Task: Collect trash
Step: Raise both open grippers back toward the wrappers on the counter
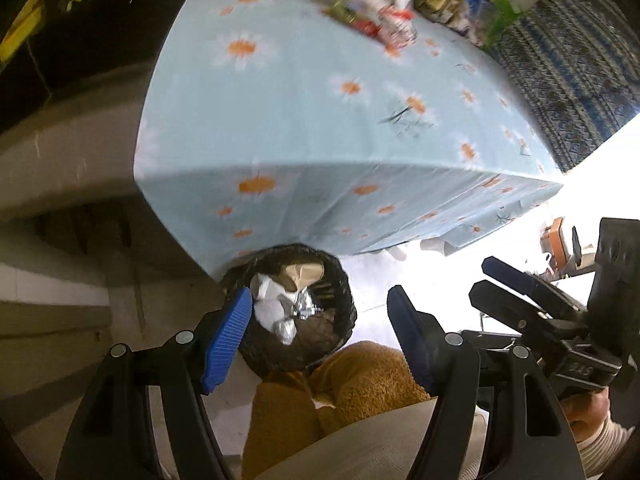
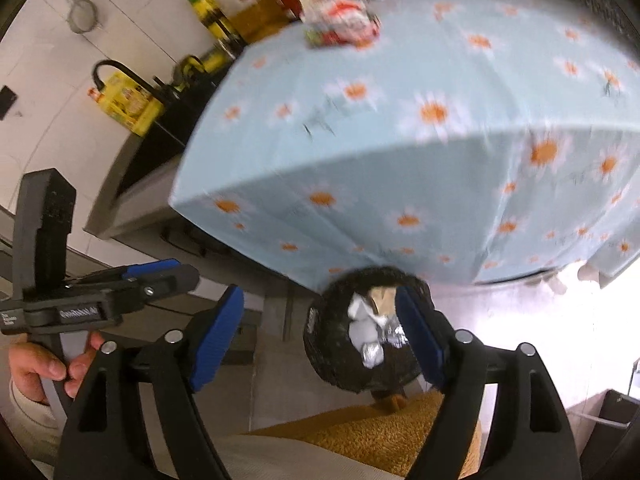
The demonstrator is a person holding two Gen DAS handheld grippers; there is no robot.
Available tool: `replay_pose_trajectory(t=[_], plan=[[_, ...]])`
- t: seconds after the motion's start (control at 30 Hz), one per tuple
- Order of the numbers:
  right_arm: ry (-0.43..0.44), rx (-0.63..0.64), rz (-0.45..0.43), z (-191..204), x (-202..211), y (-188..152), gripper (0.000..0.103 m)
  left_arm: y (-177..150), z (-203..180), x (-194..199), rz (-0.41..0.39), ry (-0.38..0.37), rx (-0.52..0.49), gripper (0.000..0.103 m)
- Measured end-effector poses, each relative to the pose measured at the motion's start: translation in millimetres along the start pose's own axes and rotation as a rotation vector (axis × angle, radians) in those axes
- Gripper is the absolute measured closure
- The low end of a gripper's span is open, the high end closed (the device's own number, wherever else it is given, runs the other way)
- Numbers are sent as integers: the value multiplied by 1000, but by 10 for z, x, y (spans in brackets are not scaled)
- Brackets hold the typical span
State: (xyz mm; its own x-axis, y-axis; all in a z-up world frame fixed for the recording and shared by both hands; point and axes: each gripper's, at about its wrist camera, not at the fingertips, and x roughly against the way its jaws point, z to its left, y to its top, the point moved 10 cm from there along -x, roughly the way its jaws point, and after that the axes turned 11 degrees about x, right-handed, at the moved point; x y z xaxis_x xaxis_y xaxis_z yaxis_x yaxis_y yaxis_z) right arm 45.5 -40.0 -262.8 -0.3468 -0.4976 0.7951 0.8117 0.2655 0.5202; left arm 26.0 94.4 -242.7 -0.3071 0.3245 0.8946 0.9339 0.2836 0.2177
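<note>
A black mesh waste basket (image 1: 340, 276) stands on the floor below the table's near edge and holds white paper, foil and a brown scrap (image 1: 280, 304). It also shows in the right wrist view (image 2: 320, 344). My left gripper (image 1: 320, 336) is open and empty above the basket. My right gripper (image 2: 320, 340) is open and empty above and just left of it. A crumpled clear wrapper with red print (image 1: 372, 8) lies on the far part of the blue daisy tablecloth (image 1: 300, 112); it shows in the right wrist view (image 2: 344, 20) too.
Bottles and packets (image 2: 248, 12) crowd the table's far side. A black cabinet with yellow items (image 2: 132, 100) stands left of the table. A patterned blue rug (image 1: 568, 68) lies to the right. My legs in ochre fleece (image 1: 340, 384) are below the grippers.
</note>
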Motion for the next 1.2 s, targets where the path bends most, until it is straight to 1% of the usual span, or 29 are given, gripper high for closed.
replay_pose_trajectory(t=[0.13, 0.17, 0.2, 0.43, 0.47, 0.5, 0.53, 0.57, 0.67, 0.77, 0.87, 1.07, 1.2], plan=[[-5, 44, -66, 99, 165, 239, 22, 125, -114, 212, -46, -10, -26, 35], [-13, 56, -89, 111, 221, 313, 22, 169, -150, 272, -62, -9, -36, 32], [-19, 70, -106, 124, 266, 381, 22, 205, -177, 318, -75, -10, -42, 27], [-27, 113, -166, 96, 444, 747, 22, 441, -349, 497, -137, -20, -48, 27], [-30, 121, -176, 79, 472, 808, 21, 483, -382, 505, -145, -19, -44, 27], [-37, 130, -184, 58, 493, 869, 14, 520, -398, 512, -153, -17, -39, 27], [-39, 138, -189, 51, 505, 910, 9, 549, -408, 517, -157, -15, -35, 27], [-39, 150, -193, 27, 513, 977, 9, 585, -424, 521, -162, -11, -29, 27], [-30, 167, -189, -71, 485, 1170, 9, 679, -469, 543, -184, 12, -19, 27], [-17, 191, -184, -180, 435, 1389, 9, 782, -476, 557, -193, 21, 21, 27], [-2, 213, -183, -305, 351, 1635, 9, 925, -480, 517, -202, 47, 52, 27], [34, 240, -134, -606, 28, 2045, 9, 1132, -502, 414, -211, 79, 117, 27], [63, 259, -100, -760, -204, 2226, 9, 1244, -493, 289, -202, 102, 163, 27]])
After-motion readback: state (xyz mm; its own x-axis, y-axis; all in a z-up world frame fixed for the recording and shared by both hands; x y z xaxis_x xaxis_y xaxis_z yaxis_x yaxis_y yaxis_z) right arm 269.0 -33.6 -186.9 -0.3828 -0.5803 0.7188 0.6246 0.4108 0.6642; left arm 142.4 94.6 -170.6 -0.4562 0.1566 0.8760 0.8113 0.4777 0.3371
